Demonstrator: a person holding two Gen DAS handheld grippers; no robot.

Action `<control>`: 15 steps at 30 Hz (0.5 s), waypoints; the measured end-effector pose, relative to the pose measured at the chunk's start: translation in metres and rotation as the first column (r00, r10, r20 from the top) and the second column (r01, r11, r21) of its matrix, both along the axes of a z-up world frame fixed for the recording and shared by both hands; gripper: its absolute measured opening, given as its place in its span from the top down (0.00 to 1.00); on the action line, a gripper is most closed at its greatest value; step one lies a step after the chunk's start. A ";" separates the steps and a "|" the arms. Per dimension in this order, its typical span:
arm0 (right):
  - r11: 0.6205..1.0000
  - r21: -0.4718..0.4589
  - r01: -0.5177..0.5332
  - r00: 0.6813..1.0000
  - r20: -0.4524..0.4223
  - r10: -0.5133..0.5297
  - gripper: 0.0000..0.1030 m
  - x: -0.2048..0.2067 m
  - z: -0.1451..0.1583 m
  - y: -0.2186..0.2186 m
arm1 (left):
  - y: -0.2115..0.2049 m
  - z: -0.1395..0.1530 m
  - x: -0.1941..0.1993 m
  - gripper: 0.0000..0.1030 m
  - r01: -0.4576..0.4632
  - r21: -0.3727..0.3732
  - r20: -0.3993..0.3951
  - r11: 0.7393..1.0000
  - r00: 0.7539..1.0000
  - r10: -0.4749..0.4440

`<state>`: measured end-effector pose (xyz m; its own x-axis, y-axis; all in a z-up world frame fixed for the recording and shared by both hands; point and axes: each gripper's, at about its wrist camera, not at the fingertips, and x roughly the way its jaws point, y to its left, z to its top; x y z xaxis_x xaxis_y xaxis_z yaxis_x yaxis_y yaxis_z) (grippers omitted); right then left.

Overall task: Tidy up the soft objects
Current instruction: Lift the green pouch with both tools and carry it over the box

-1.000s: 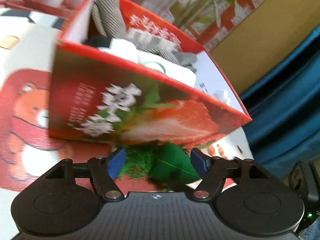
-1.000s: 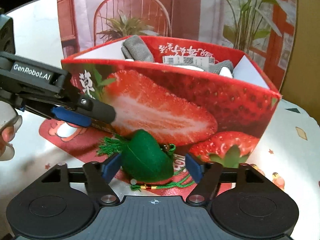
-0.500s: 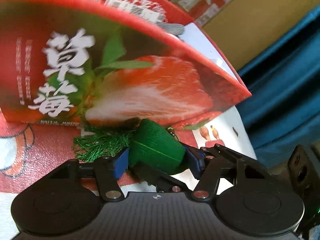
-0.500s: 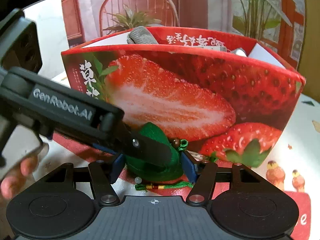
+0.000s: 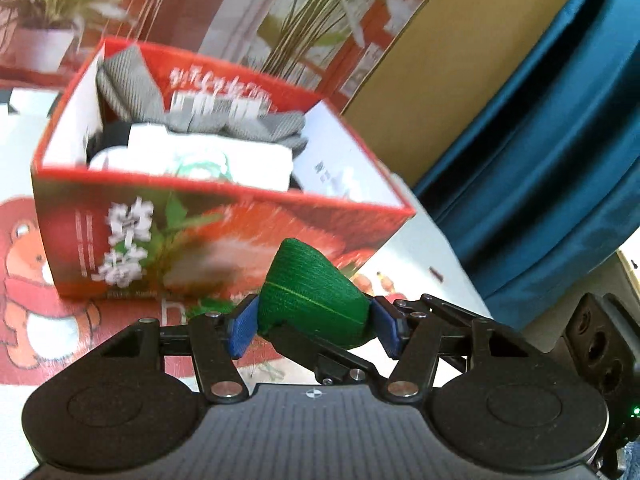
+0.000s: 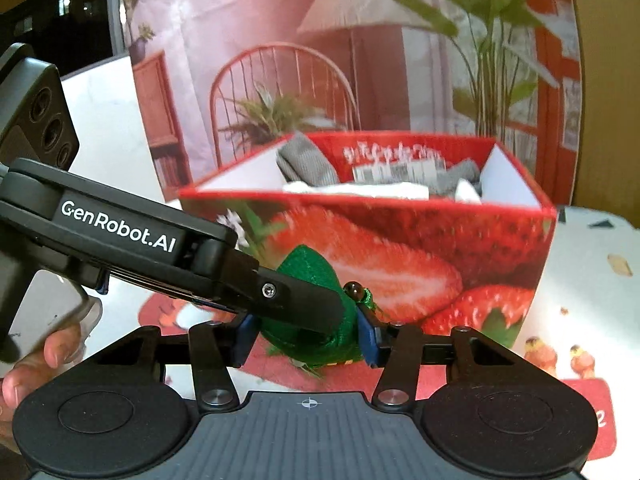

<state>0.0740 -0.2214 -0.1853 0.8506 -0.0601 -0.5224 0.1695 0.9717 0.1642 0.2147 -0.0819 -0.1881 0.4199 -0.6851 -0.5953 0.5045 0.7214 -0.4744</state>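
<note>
A green cone-shaped soft pouch [image 5: 312,288] with a bead and green tassel hangs in front of the red strawberry-print box [image 5: 224,220]. My left gripper [image 5: 314,328] is shut on it, blue pads pressed on both sides. My right gripper [image 6: 306,336] grips the same pouch [image 6: 308,264] from another side, with its jaws still closing on it. One black finger [image 6: 300,300] of the left gripper crosses in front of the pouch. The box [image 6: 400,240] is open on top and holds grey knit cloth [image 5: 128,80] and white cloth [image 5: 200,160].
The box stands on a white tablecloth with a red cartoon bear print [image 5: 24,264]. A printed backdrop of plants and a chair stands behind it, and a blue curtain [image 5: 540,160] hangs at the right. A person's hand [image 6: 24,376] holds the left gripper's handle.
Both grippers closed on the green pouch and rose with it off the table. The box's inside now shows from above in both views.
</note>
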 end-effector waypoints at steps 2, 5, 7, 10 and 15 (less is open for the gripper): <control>1.000 -0.011 -0.005 1.000 0.019 0.006 0.55 -0.001 0.008 -0.001 | 0.000 0.007 0.000 0.39 -0.003 -0.011 0.016 1.000 1.000 0.003; 0.999 -0.045 -0.009 0.999 0.044 0.011 0.55 -0.001 0.022 0.000 | -0.001 0.021 0.000 0.39 0.000 -0.024 0.045 1.000 0.999 0.001; 0.998 -0.056 -0.007 0.998 0.061 0.010 0.55 -0.001 0.032 -0.001 | -0.004 0.030 0.000 0.39 -0.001 -0.030 0.060 1.000 0.998 0.002; 0.997 -0.075 -0.009 0.996 0.093 0.016 0.55 -0.001 0.049 -0.002 | -0.001 0.048 -0.002 0.39 0.001 -0.054 0.105 0.999 0.994 0.005; 0.994 -0.110 -0.025 0.988 0.146 0.041 0.55 0.005 0.084 -0.003 | 0.006 0.082 -0.001 0.39 -0.007 -0.085 0.163 0.996 0.986 0.021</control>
